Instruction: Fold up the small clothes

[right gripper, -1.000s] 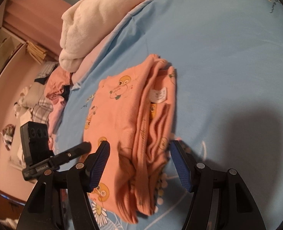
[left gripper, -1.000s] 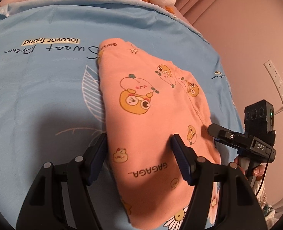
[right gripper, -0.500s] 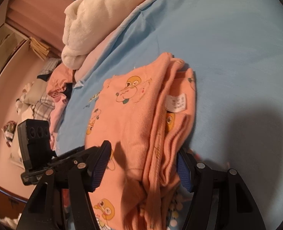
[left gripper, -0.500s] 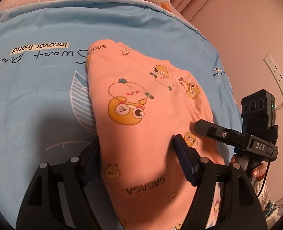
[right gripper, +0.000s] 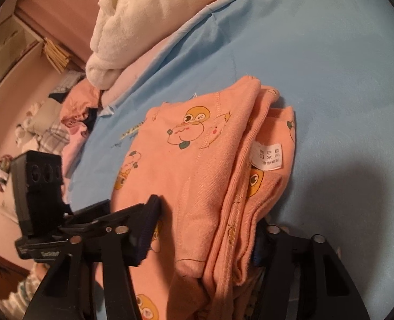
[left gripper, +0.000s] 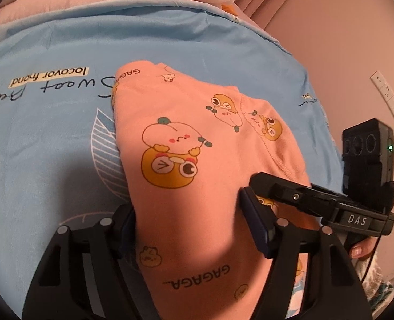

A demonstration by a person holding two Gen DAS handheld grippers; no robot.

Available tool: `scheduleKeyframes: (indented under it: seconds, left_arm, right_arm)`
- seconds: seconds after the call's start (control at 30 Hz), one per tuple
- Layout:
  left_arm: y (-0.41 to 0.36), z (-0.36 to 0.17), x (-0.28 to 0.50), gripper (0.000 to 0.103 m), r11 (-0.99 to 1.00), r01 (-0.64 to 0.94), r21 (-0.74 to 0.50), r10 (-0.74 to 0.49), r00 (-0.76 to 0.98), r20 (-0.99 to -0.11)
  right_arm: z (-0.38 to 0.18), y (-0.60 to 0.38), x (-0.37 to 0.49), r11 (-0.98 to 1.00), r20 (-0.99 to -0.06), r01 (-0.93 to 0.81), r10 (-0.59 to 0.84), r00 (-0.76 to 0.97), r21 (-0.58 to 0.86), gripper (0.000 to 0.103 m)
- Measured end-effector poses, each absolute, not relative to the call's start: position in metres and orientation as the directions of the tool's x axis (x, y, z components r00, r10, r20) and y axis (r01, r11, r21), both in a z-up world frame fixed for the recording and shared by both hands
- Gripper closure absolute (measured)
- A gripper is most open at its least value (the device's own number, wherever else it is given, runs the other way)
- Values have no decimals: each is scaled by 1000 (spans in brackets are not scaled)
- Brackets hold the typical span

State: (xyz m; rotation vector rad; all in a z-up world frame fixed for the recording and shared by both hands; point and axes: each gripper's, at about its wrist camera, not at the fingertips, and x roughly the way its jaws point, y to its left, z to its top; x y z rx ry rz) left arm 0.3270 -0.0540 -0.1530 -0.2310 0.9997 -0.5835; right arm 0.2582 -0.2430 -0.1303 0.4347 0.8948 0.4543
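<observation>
A small peach garment [left gripper: 197,176] printed with cartoon ducks lies folded in layers on a blue bedsheet [left gripper: 50,133]. My left gripper [left gripper: 189,224] is open, its fingers astride the garment's near end, the left finger partly under the cloth edge. My right gripper [right gripper: 205,232] is open and straddles the stacked fold edges of the same garment [right gripper: 197,165], where a white care label [right gripper: 266,156] shows. The right gripper also appears in the left wrist view [left gripper: 317,202], at the garment's right side.
A white fluffy blanket [right gripper: 149,18] and pink bedding are piled at the bed's far edge. A heap of other clothes [right gripper: 53,122] lies off the bed to the left. A white power strip [left gripper: 391,101] hangs on the pink wall.
Both grippers have pushed forward onto the garment, so its near end now sits deep between each pair of fingers. Both stay open.
</observation>
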Motion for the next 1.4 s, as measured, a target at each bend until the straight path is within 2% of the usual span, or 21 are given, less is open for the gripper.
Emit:
scheduleKeyframes:
  seconds: [0.13, 0.2, 0.3, 0.4, 0.63, 1.4]
  left_arm:
    - [-54, -151, 327, 47, 838, 341, -426, -541, 416, -731]
    - [-54, -149, 325, 57, 843, 336, -419, -533, 424, -732]
    - [-55, -144, 323, 68, 852, 338, -399, -518, 442, -732]
    - [-54, -140, 320, 74, 855, 333, -397, -514, 452, -729]
    - [-56, -125, 299, 76, 856, 358, -373, -511, 472, -719]
    - [-58, -46, 167, 76, 861, 446, -244, -487, 587, -647]
  right_arm:
    - [-129, -240, 255, 845, -654, -192, 513, 556, 499, 62]
    - [-126, -235, 252, 859, -660, -196, 493, 567, 474, 67]
    - [-119, -226, 245, 886, -666, -211, 453, 592, 414, 71]
    - [-110, -218, 236, 902, -661, -228, 425, 619, 366, 73]
    - [-94, -214, 212, 916, -645, -258, 399, 652, 306, 74]
    - [-30, -203, 100, 910, -550, -316, 415, 725, 269, 74]
